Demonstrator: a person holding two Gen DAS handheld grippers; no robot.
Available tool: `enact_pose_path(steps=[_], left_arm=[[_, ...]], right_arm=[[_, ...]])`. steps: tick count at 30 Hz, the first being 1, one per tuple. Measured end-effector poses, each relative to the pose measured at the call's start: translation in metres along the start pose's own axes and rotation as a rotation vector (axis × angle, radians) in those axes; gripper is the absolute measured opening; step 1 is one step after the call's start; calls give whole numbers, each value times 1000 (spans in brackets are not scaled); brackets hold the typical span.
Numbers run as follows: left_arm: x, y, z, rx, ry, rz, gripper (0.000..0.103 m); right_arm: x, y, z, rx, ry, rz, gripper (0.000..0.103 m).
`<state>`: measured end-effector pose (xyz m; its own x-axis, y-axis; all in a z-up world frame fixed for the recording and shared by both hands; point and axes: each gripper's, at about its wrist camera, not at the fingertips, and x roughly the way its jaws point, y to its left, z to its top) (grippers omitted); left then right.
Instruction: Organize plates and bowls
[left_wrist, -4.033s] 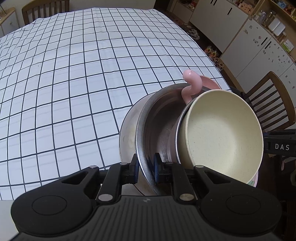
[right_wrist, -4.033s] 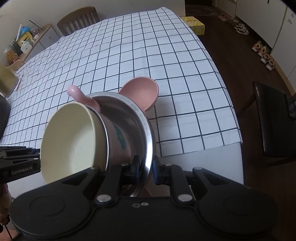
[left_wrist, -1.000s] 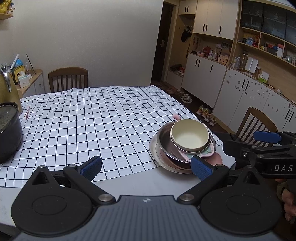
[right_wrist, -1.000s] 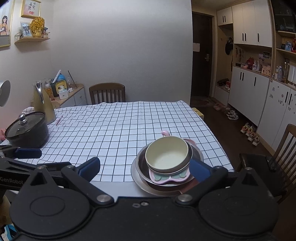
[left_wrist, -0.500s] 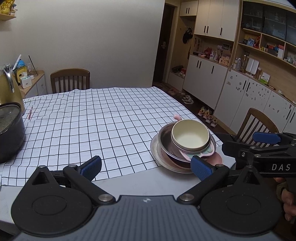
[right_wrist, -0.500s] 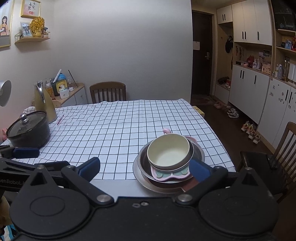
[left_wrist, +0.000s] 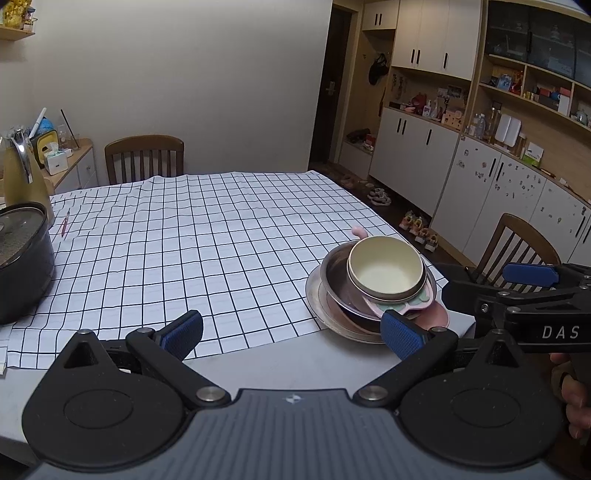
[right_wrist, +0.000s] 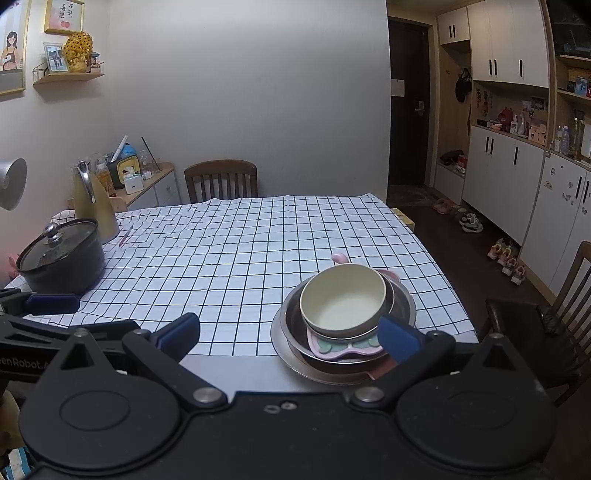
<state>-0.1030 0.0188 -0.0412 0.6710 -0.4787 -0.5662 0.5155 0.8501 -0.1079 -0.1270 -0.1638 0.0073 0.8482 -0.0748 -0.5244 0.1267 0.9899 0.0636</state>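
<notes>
Though tilted, cream bowl (right_wrist: 342, 300) topmost.

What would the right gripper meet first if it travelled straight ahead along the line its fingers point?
Probably nothing soon: the open right gripper points over the checked tablecloth toward the far wooden chair. The cream bowl and its stack sit just right of centre, near the right finger, though depth is unclear.

Grey bench (right_wrist: 236, 373) under white black-grid cloth (right_wrist: 236, 258). Black lidded pot (right_wrist: 62, 258) at left of frame, yellow kettle (right_wrist: 94, 206) behind it, round steel plate (right_wrist: 295, 363) lower right, half off the cloth.
</notes>
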Motion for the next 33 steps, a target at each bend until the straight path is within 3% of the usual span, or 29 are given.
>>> enact_pose_path(steps=[33], left_arm=[[8, -1, 4, -15, 2, 19, 103]], right_arm=[[4, -2, 3, -15, 19, 24, 103]])
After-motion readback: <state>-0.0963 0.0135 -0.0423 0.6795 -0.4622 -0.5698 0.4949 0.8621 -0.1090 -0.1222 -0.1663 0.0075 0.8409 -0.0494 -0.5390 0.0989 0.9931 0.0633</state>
